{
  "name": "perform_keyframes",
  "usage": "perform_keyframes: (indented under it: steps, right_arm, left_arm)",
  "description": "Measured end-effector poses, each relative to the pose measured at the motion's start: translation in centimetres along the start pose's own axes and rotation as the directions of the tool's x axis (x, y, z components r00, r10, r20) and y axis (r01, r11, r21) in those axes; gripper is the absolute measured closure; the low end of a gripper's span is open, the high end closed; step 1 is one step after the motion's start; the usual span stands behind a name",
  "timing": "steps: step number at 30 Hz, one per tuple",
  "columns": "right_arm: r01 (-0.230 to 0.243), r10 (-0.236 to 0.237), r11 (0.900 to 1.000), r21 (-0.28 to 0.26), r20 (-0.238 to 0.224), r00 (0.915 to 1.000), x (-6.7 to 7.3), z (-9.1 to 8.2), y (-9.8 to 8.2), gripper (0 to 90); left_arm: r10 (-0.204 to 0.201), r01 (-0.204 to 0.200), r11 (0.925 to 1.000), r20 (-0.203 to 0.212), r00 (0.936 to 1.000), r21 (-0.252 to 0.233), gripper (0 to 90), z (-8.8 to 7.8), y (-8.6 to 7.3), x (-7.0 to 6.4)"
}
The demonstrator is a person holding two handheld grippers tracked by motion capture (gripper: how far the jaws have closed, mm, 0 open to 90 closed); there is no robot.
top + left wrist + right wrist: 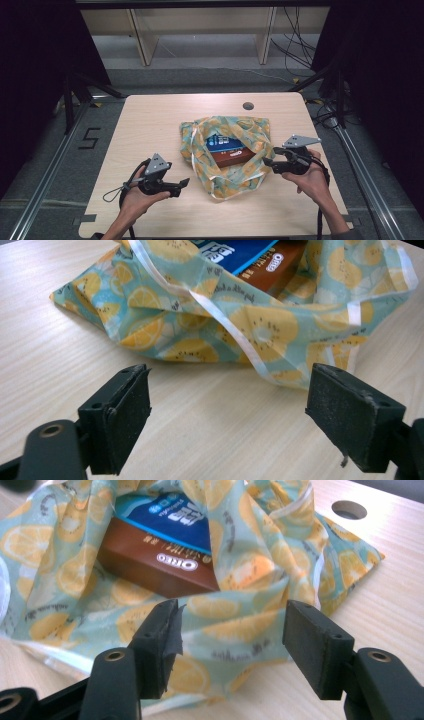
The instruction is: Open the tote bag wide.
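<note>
Lying near the middle of the wooden table (pixel 150 125), a little toward its right edge, is a cloth bag (pixel 240 172) printed with yellow citrus slices on a pale green ground. Its mouth is open upward, and a white ribbon (pixel 235 335) runs along the hem. Inside the bag are two boxes: a blue box (pixel 222 142) and a brown box (pixel 234 157) with a white "OREO" logo, and the blue one lies partly on the brown one.

The left gripper (pixel 181 186) is held near the front edge of the table, just beside the bag but apart from it; its jaws stand wide apart with nothing between them. The right gripper (pixel 268 162) is at the right side of the bag, its jaws also spread, and the bag's cloth lies close in front of them. A round hole (pixel 248 106) is in the table near the far edge.
</note>
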State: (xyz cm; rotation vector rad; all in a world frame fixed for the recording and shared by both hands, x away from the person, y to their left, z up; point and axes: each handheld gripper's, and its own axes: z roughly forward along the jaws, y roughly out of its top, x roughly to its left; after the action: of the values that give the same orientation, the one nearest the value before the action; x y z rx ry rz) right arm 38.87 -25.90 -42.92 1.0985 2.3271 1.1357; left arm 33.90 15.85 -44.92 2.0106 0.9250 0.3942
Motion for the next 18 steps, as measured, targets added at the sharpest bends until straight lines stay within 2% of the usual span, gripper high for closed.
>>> perform_keyframes:
  steps: [2,4,5,6,7,10,11,12,13,14,15,16,18]
  right_arm:
    - [-0.005,0.005,1.000,0.014,-0.001,1.0000,0.0,-0.2,-0.4,39.8]
    - [-0.003,0.003,1.000,0.014,0.000,1.0000,-0.1,-0.4,-0.7,39.5]
    - [-0.026,0.026,0.999,0.023,-0.002,0.9997,0.0,-0.5,-0.9,39.4]
    - [-0.028,0.028,1.000,0.010,0.000,0.9996,0.0,-0.5,-1.1,39.2]
    - [-0.009,0.009,1.000,0.014,0.003,1.0000,-0.2,-0.6,-1.2,39.0]
    - [-0.013,0.013,1.000,0.013,0.002,0.9999,-0.1,-0.7,-1.5,38.1]
    - [-0.035,0.035,0.999,0.018,-0.001,0.9994,0.2,-0.9,-1.8,37.8]
    - [-0.017,0.017,1.000,0.008,-0.002,0.9998,0.2,-0.9,-1.9,37.6]
    - [-0.011,0.011,1.000,0.013,-0.002,0.9999,0.3,-0.9,-2.0,37.4]
    - [-0.025,0.025,1.000,0.015,-0.004,0.9997,0.5,-0.9,-2.2,37.3]
    - [-0.007,0.008,1.000,0.019,-0.007,0.9999,0.6,-1.0,-2.2,37.1]
    - [-0.005,0.005,1.000,0.022,-0.009,1.0000,0.7,-1.1,-2.4,36.8]
    - [-0.007,0.007,1.000,0.018,-0.015,0.9999,1.1,-1.1,-2.6,36.4]
  left_arm:
    - [-0.017,0.017,0.9998,-0.010,0.9998,-0.012,16.8,-0.2,-0.5,-0.3]
    - [-0.001,0.001,1.0000,-0.004,1.0000,-0.003,16.8,-0.4,-0.7,-0.3]
    - [-0.001,0.001,1.0000,-0.004,1.0000,-0.003,16.8,-0.4,-0.7,-0.3]
    - [-0.020,0.020,0.9996,-0.009,0.9998,-0.022,16.8,-0.4,-1.0,-0.5]
    - [-0.008,0.008,0.9997,-0.010,0.9999,-0.022,16.8,-0.4,-1.1,-0.4]
    - [-0.010,0.010,0.9997,-0.010,0.9999,-0.022,16.8,-0.5,-1.3,-0.5]
    - [0.008,-0.008,0.9999,-0.014,0.9999,-0.012,16.8,-0.5,-1.6,-0.5]
    - [0.030,-0.030,0.9996,-0.010,0.9995,-0.001,16.8,-0.5,-1.7,-0.4]
    - [0.006,-0.006,1.0000,-0.016,0.9999,-0.001,16.8,-0.4,-1.9,-0.6]
    - [-0.018,0.017,0.9998,-0.012,0.9998,-0.012,16.8,-0.2,-2.1,-0.8]
    - [-0.001,0.001,1.0000,-0.014,0.9999,-0.010,16.8,-0.2,-2.3,-0.8]
    - [0.013,-0.012,0.9998,-0.012,0.9998,0.013,16.8,-0.2,-2.4,-0.7]
    - [-0.003,0.003,1.0000,-0.019,0.9998,0.004,16.8,-0.1,-2.7,-0.9]
